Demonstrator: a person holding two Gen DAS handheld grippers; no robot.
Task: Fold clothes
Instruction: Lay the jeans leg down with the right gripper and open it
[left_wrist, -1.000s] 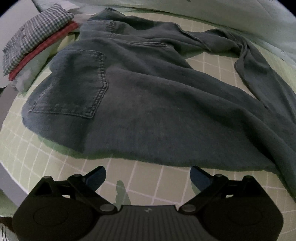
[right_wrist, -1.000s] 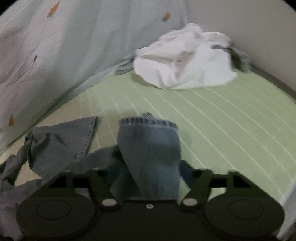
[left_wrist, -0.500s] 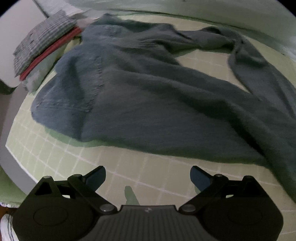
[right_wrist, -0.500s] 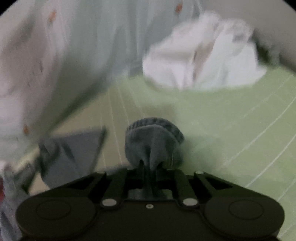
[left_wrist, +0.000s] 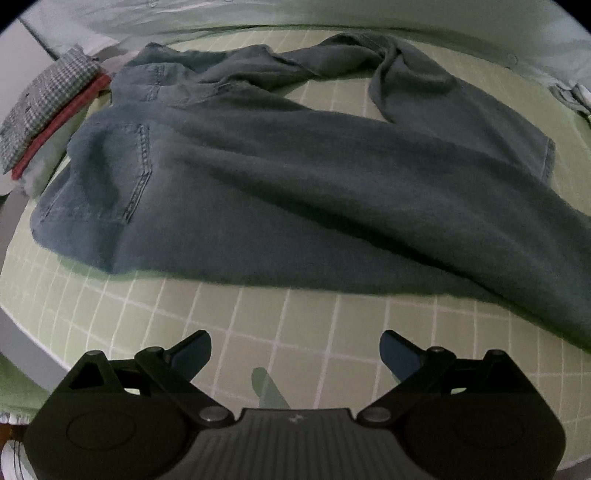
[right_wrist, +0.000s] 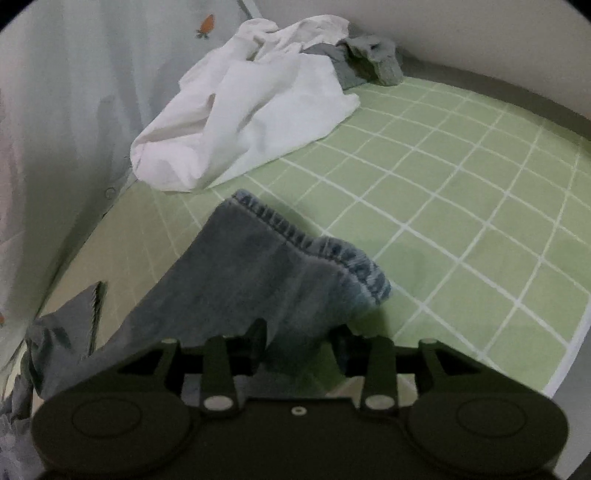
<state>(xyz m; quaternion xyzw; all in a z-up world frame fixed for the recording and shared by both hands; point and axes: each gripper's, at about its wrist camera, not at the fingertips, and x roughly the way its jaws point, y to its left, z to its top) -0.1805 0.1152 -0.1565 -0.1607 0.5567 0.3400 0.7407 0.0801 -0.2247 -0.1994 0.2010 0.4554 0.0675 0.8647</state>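
Dark blue jeans (left_wrist: 295, 177) lie spread on the green grid sheet (left_wrist: 258, 325), waist and back pocket at the left, legs running off to the right. My left gripper (left_wrist: 295, 350) hovers open over bare sheet just short of the jeans' near edge, holding nothing. In the right wrist view one jeans leg (right_wrist: 280, 266) lies with its stitched hem pointing away. My right gripper (right_wrist: 299, 336) has this leg between its fingers; the jaws are opening and the cloth sits loosely in the gap. The other leg's hem (right_wrist: 88, 306) shows at the left.
A folded stack (left_wrist: 48, 107) of checked, red and pale cloth sits at the far left. A crumpled white garment (right_wrist: 251, 107) and a grey one (right_wrist: 369, 59) lie at the back. A pale printed sheet (right_wrist: 55, 110) rises along the left. The bed edge (right_wrist: 569, 350) is at right.
The right gripper pinched the jeans leg into a bunch, then loosened; the leg now lies flatter and lower. The left gripper slid across the sheet, so more of the jeans' legs shows.
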